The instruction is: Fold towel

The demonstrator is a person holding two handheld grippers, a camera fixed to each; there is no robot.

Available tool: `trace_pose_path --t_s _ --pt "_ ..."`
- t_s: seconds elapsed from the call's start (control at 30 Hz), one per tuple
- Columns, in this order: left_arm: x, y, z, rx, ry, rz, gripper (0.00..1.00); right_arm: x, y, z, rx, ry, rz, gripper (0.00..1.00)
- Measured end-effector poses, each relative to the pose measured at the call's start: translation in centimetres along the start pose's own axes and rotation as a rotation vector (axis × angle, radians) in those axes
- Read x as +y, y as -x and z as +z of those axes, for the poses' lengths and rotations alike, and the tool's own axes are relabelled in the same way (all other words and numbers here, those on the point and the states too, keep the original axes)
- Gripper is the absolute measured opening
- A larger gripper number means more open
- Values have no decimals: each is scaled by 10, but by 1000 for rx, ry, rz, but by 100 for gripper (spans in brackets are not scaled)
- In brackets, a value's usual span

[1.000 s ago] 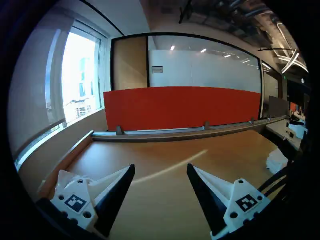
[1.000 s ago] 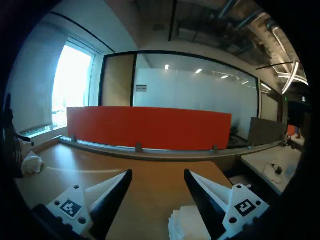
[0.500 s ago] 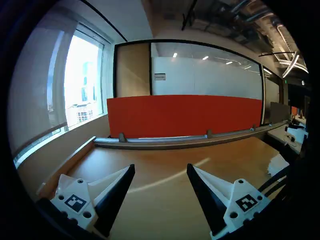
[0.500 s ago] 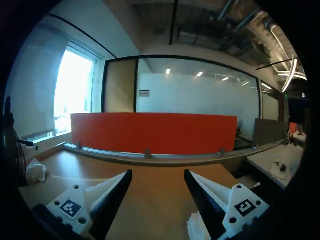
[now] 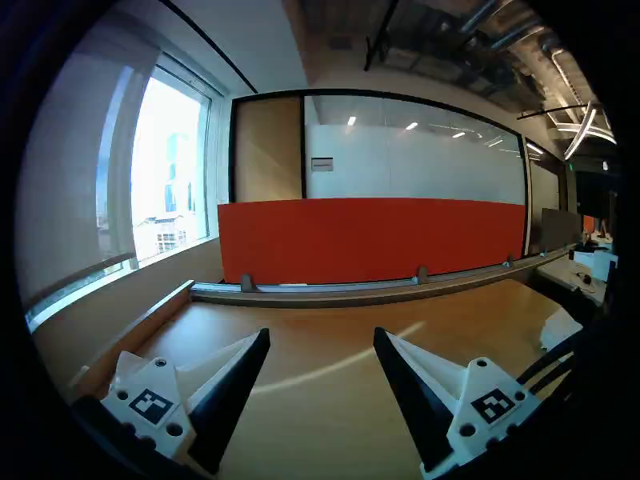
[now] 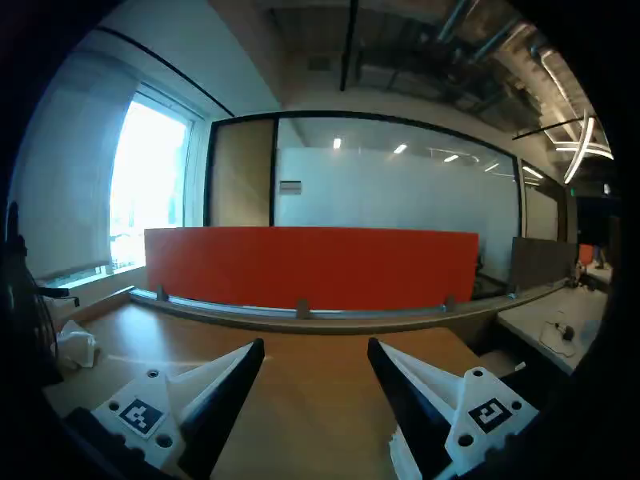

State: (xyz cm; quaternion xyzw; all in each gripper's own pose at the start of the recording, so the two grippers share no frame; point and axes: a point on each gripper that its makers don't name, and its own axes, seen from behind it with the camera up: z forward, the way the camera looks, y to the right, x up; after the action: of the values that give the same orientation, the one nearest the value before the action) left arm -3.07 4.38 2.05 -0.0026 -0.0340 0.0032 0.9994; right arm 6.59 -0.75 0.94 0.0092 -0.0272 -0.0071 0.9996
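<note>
In the left gripper view my left gripper (image 5: 320, 340) is open above the wooden desk (image 5: 336, 392), with nothing between its fingers. A white towel (image 5: 560, 326) lies at the desk's far right edge, well off to the side of the fingers. My right gripper (image 6: 314, 346) is open too in the right gripper view, hovering over bare wood. A sliver of white towel (image 6: 397, 453) peeks out low beside its right finger (image 6: 416, 400). A crumpled white cloth (image 6: 76, 346) rests at the far left of the desk, apart from both fingers.
An orange divider panel (image 5: 368, 240) on a metal rail (image 5: 352, 290) closes the desk's far side. A window (image 5: 164, 184) and a wooden ledge (image 5: 136, 336) run along the left. Another desk (image 6: 552, 328) with small items stands to the right. A dark object (image 6: 20, 320) stands beside the crumpled cloth.
Both views have tilted up slightly. The white towel under the right gripper has slid almost out at the bottom. Both grippers stay open.
</note>
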Motion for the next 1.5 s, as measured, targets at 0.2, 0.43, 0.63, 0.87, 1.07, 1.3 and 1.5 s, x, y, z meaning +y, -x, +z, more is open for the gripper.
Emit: trace_pose_path --t_s 0.2,0.43,0.63,0.87,1.07,1.3,1.5 --pt "-8 12 -1 33 -7 6 96 -9 5 -5 -7 -7 7 100" --pt "-19 29 -2 75 -21 17 96 -16 16 -9 -15 -6 5 100" --pt "-26 48 0 102 -24 13 96 -20 26 -7 -14 0 3 100" --pt "-36 75 3 128 -27 2 96 -26 43 -4 -5 6 -5 100" --pt "-44 98 5 146 -32 1 96 -28 61 -1 10 11 -20 100" --pt "-49 115 6 164 -44 -17 96 -30 75 1 18 11 -16 100" --pt "-54 121 3 179 -52 -35 96 -33 77 3 23 7 -27 100"
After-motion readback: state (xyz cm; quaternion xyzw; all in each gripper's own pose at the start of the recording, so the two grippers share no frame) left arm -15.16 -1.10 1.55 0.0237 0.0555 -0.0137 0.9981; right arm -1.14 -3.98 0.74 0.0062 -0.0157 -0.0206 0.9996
